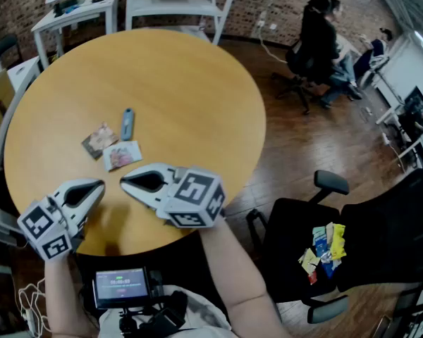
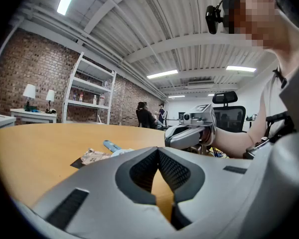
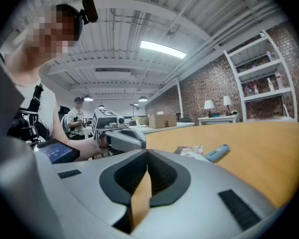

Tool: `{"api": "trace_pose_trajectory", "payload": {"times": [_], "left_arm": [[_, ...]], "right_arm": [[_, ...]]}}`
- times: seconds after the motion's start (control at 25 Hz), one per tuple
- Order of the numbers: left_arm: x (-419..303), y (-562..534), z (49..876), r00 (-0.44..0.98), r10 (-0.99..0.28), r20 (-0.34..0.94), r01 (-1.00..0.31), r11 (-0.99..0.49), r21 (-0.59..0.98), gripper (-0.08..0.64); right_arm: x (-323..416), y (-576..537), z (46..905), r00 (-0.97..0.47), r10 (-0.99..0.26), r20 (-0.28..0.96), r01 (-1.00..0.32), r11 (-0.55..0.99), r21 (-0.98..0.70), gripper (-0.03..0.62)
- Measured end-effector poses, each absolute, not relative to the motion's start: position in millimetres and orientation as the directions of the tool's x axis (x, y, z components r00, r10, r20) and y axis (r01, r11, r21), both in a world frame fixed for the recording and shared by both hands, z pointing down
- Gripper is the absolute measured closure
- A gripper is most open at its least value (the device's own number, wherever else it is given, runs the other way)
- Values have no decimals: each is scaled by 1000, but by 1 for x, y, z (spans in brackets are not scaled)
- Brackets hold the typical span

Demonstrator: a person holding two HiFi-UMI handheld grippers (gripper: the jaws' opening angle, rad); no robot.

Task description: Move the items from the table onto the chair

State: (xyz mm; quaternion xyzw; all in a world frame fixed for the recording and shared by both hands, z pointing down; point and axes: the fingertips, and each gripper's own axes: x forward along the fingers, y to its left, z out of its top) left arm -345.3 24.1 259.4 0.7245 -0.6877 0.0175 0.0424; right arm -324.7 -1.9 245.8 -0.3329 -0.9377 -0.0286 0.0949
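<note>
Three small items lie on the round wooden table (image 1: pixel 183 76): a blue tube-like item (image 1: pixel 127 123), a dark packet (image 1: pixel 99 140) and a pink-white packet (image 1: pixel 122 155). Both grippers hover over the table's near edge, tips facing each other. My left gripper (image 1: pixel 99 185) is shut and empty, just below the packets. My right gripper (image 1: pixel 124 182) is shut with nothing in it. The left gripper view shows the blue item (image 2: pixel 111 146) and packets (image 2: pixel 92 156) beyond my jaws. The right gripper view shows them too, blue item (image 3: pixel 217 152) beside the packets (image 3: pixel 189 150).
A black office chair (image 1: pixel 289 224) stands to the right of the table with several colourful packets (image 1: pixel 324 251) on its seat. A person sits at a desk at the back right (image 1: pixel 317 37). White shelving (image 1: pixel 176 5) and a white side table (image 1: pixel 70 16) stand behind the table.
</note>
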Motion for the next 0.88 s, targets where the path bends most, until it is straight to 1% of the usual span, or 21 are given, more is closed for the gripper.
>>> {"api": "trace_pose_trajectory", "payload": {"times": [0.12,0.2,0.28,0.36,0.44,0.52,0.56,0.6,0.68,0.76,0.88], "left_arm": [[-338,75,270,-52,-986,160,-995,64,70,552],[-335,84,272,-72,-982,175,-994,86,73,552],[-335,79,273,-70,-982,173,-994,83,70,552],[-336,73,274,-65,-984,168,-995,78,66,552],[-336,70,275,-61,-984,165,-995,72,64,552],[-333,67,279,-60,-984,166,-996,71,62,552],[-332,64,283,-61,-984,166,-996,72,60,552],[-330,59,288,-63,-984,166,-996,73,55,552],[-330,47,292,-60,-986,157,-997,67,41,552],[-330,45,287,-48,-988,145,-998,53,32,552],[-329,65,279,-42,-987,153,-998,50,46,552]], "right_arm": [[-326,40,263,-688,707,161,693,707,-143,578],[-329,43,265,-678,712,185,695,702,-155,548],[-338,31,267,-687,679,257,680,726,-100,496],[-350,17,269,-694,636,338,668,743,-27,458],[-361,8,271,-688,605,400,669,743,27,436],[-370,2,278,-673,594,442,676,736,40,422],[-375,-3,285,-662,590,462,681,732,42,394],[-379,-8,294,-651,584,486,686,726,47,351],[-388,-16,309,-617,565,547,707,704,71,317],[-394,-14,319,-573,536,620,734,673,97,301],[-402,9,333,-503,506,700,763,640,87,301]]}}
